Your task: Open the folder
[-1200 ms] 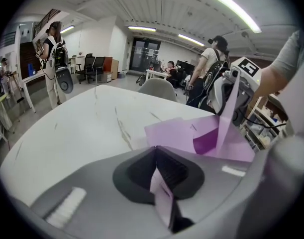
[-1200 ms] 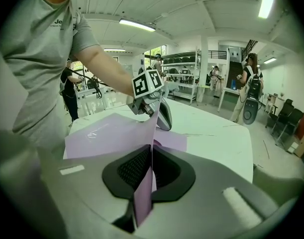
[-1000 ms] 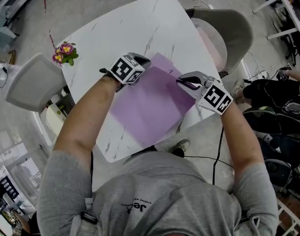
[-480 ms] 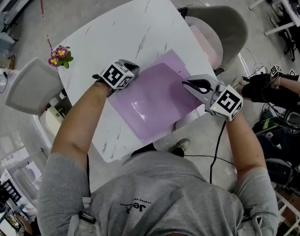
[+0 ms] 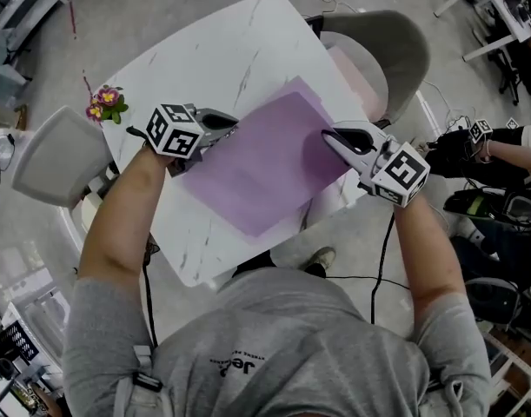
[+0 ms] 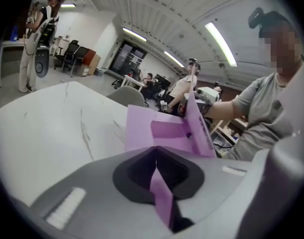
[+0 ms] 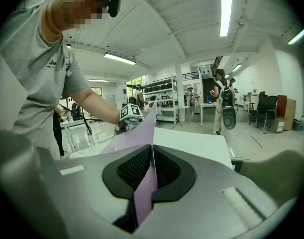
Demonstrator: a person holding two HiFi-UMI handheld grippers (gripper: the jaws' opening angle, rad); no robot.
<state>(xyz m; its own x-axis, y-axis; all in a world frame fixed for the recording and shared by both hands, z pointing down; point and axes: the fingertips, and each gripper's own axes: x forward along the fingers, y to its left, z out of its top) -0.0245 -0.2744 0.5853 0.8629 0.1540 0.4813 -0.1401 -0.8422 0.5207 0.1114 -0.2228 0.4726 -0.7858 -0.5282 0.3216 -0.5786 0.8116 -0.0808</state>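
Seen from the head view, the purple folder (image 5: 265,159) stretches between the two grippers over the white table (image 5: 222,50) and looks like one flat sheet. The left gripper (image 5: 223,129) has its jaws pinched tight on the folder's left edge. The right gripper (image 5: 332,137) has its jaws pinched tight on the right edge.

The left gripper view shows more. Beyond its closed jaws the folder is spread open, with an inner pocket (image 6: 166,129) showing and one cover tilted up on the far side. The right gripper view shows that cover almost edge-on, running from between its jaws toward the left gripper. Only the head view shows the flowers (image 5: 104,101), at the table's corner beyond the left gripper.
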